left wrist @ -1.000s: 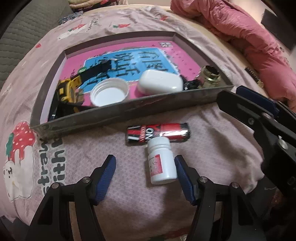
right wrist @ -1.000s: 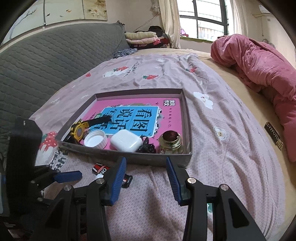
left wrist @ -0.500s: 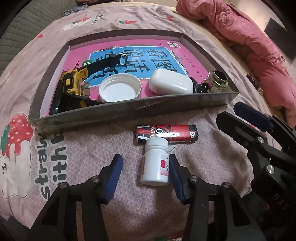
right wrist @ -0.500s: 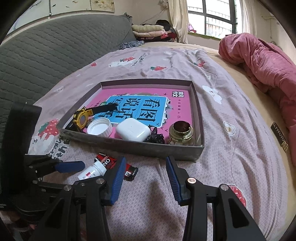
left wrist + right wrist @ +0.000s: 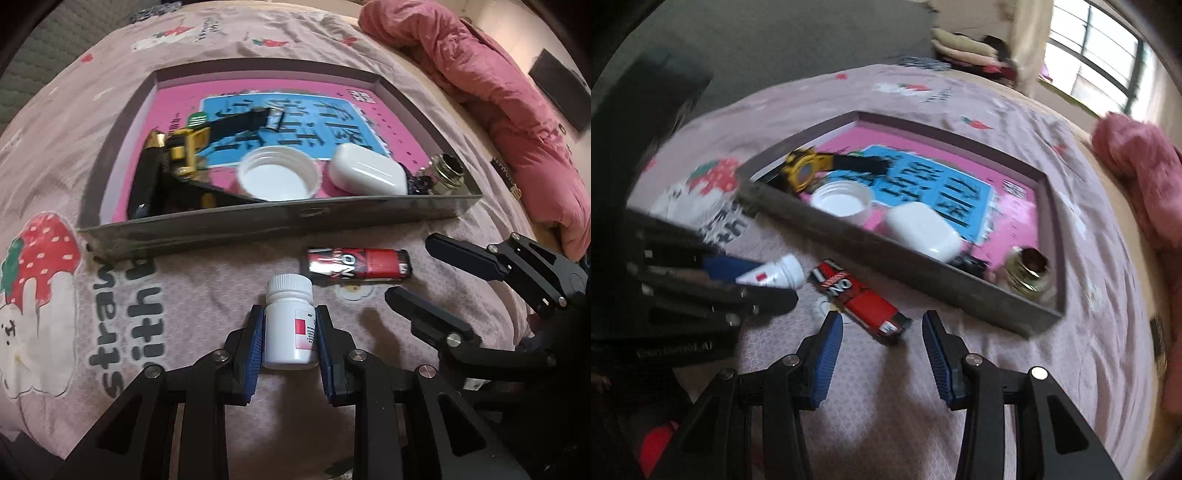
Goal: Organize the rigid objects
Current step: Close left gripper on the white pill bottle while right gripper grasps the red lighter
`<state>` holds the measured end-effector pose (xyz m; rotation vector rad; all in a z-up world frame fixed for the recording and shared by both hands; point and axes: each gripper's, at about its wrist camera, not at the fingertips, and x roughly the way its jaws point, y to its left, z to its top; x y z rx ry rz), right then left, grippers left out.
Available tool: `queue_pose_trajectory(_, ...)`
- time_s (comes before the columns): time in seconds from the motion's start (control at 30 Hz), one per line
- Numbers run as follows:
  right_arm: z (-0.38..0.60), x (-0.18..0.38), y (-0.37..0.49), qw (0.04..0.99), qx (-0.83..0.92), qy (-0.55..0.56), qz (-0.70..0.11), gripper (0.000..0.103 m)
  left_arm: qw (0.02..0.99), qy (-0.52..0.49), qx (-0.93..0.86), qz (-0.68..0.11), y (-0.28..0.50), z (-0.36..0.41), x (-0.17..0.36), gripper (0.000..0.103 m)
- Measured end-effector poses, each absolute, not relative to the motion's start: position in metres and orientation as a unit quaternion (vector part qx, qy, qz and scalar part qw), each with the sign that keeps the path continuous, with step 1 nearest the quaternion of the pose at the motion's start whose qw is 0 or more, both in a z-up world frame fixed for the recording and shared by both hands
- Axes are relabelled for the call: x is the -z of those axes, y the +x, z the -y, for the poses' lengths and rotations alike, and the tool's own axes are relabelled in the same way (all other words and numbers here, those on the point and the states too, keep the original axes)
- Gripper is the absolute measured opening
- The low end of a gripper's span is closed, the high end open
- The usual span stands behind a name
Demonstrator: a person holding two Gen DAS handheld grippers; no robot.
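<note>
One big bed sheet (image 5: pixel 192 302), pale pink with strawberry pictures and dark letters, covers the bed. A pink blanket (image 5: pixel 498 99) is bunched up at the far right side.

On the sheet sits a flat gray tray (image 5: pixel 280 219) with a pink and blue printed bottom. Inside it, along the near wall, are a yellow and black watch (image 5: pixel 184 151), a white lid (image 5: pixel 279 177) lying open side up, a white case (image 5: pixel 365 171), a small black thing that is too hard to make out, and a small brass-colored jar (image 5: pixel 448 173) in the near right corner.

Just outside the tray's near wall lies a red and black tube (image 5: pixel 360 266) on its side on the sheet. Beside it is a small white bottle (image 5: pixel 290 325) with a red mark on its label.

The left gripper (image 5: pixel 289 330) has just been closing, and its blue pads (image 5: pixel 256 341) now squeeze both sides of the white bottle. The bottle's cap points toward the tray.

The right gripper (image 5: pixel 882 350) is over the sheet with its jaws apart and nothing between them. The near end of the red and black tube lies just ahead of its tips.
</note>
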<state>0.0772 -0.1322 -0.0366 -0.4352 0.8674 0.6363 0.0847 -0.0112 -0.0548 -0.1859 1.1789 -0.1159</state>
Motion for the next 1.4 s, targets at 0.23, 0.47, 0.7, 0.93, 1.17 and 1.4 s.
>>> queue_pose_trajectory(0.23, 0.112, 0.053, 0.079, 0.813, -0.315, -0.269, -0.408, 0.045, 0.824, -0.092, 0.053, -0.557, 0.084, 0.0, 0.056, 0.027)
queue_pose_trajectory(0.47, 0.098, 0.061, 0.076, 0.803, -0.323, -0.323, -0.382, 0.045, 0.823, -0.095, 0.056, -0.558, 0.085, 0.001, 0.057, 0.027)
queue_pose_trajectory(0.7, 0.09, 0.069, 0.073, 0.797, -0.332, -0.342, -0.37, 0.039, 0.823, -0.094, 0.055, -0.558, 0.085, 0.002, 0.058, 0.027)
queue_pose_trajectory(0.93, 0.095, 0.062, 0.077, 0.801, -0.345, -0.282, -0.4, 0.024, 0.822, -0.097, 0.056, -0.558, 0.087, 0.003, 0.058, 0.027)
queue_pose_trajectory(1.17, 0.128, 0.054, 0.084, 0.801, -0.369, -0.117, -0.457, 0.02, 0.823, -0.104, 0.057, -0.555, 0.086, 0.0, 0.056, 0.027)
queue_pose_trajectory(1.4, 0.139, 0.051, 0.082, 0.793, -0.375, -0.05, -0.477, 0.019, 0.824, -0.109, 0.058, -0.553, 0.085, -0.001, 0.053, 0.027)
